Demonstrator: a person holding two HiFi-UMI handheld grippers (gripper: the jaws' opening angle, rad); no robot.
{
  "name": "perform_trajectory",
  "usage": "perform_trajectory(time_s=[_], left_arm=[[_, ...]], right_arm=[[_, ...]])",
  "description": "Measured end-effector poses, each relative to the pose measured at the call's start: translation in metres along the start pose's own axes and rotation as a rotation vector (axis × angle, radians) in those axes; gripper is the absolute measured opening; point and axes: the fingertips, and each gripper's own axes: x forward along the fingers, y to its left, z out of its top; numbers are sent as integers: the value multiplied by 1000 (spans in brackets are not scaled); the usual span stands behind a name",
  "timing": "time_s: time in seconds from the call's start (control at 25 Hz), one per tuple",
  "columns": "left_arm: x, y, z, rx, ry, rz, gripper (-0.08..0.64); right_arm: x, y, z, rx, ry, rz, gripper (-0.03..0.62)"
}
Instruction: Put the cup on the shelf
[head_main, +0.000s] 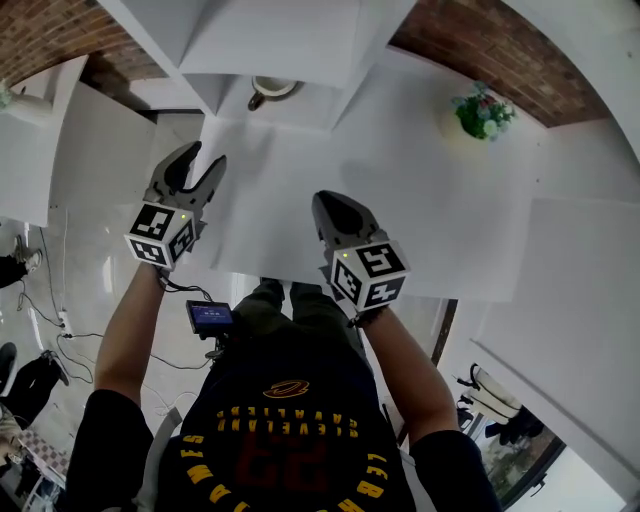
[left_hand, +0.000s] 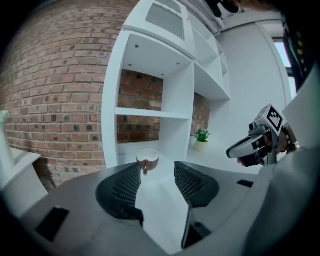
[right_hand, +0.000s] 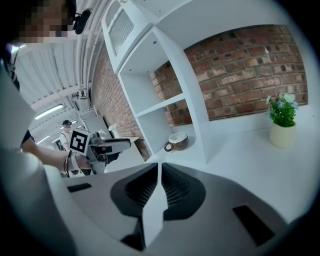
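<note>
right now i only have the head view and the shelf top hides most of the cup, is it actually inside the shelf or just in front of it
observer: Inside. In the right gripper view the cup stands upright in the lowest bay of the shelf.
operator: ok and is the right gripper carrying anything
observer: No. In its own view the right gripper has its jaws together with nothing between them.
operator: whats over the cup
observer: The left gripper view shows a horizontal board above that bay, with open space between it and the cup's rim.
</note>
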Motion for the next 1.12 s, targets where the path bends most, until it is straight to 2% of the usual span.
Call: perform_trajectory(time_s=[0.36,0.48,0.6,0.68,0.88,1.0,1.12], left_arm=[[-65,-13,27,24,-60,48,198],[-84,-13,38,45,-78,87,198],[-99,-13,55,58,-130,127,192],[-108,-15,60,45,-160,139,162],[-125,-25,67,34,-190,150,12],[-131,-31,70,63,-200,144,3],[-131,-41,76,59,-229,117,3]], right_arm=[[-7,33,20,-127,-31,38,26],[-11,46,28,-167,-46,52,26],[-16,58,37,-211,-68,62,26],[-21,64,41,-234,-81,63,26],[-26,78,40,-248,-92,76,26],[-27,82,38,-247,-93,81,26],[-28,83,37,-247,-95,79,26]])
